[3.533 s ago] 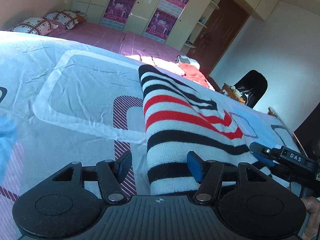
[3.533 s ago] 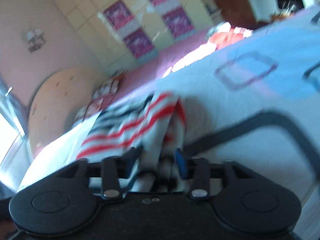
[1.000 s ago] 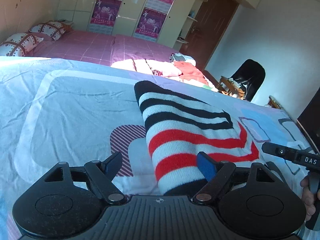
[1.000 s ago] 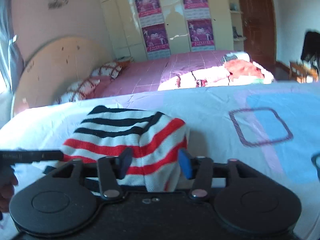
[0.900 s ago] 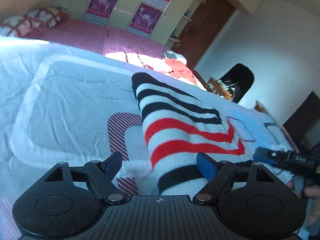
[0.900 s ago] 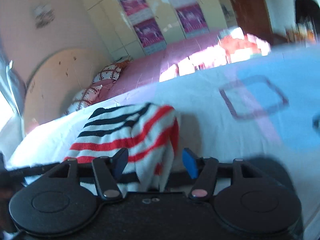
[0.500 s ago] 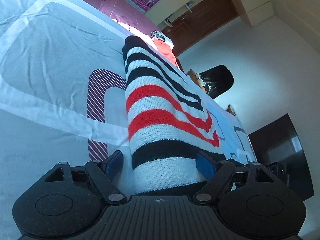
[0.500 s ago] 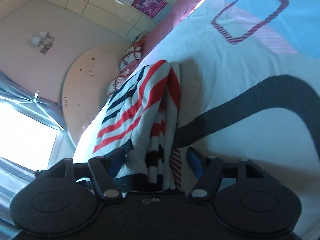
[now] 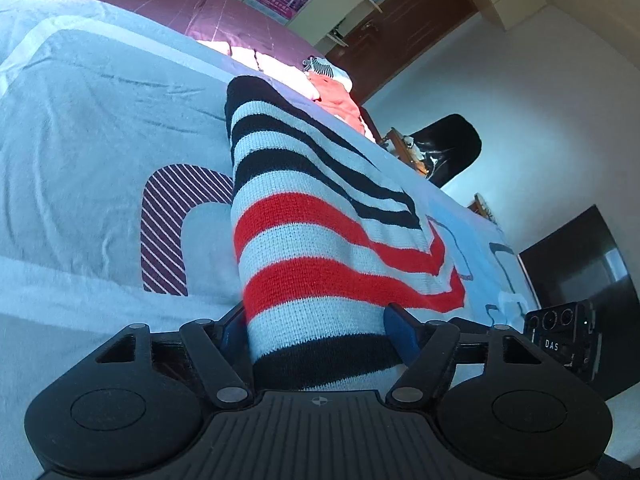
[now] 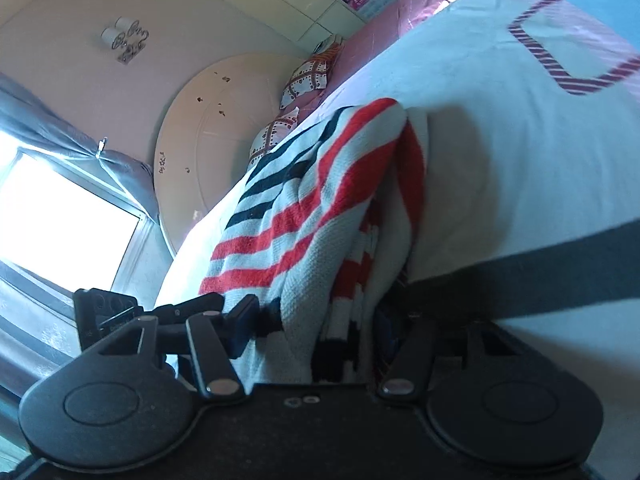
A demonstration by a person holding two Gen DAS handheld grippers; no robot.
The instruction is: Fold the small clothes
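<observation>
Straddling striped sweater, left gripper, right gripper spread

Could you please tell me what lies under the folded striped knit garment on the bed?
The red, black and white striped knit garment rests on the pale blue patterned bedsheet. A maroon-striped printed shape disappears beneath its edge; the remainder of that print is covered.

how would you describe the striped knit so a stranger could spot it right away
Start at the bed with the pale blue sheet that fills the near half of the room. The striped knit lies folded on it, its near end between the jaws of both grippers. It is the only white knit with black and red bands; the clothes on the far pink bed are plain.
</observation>
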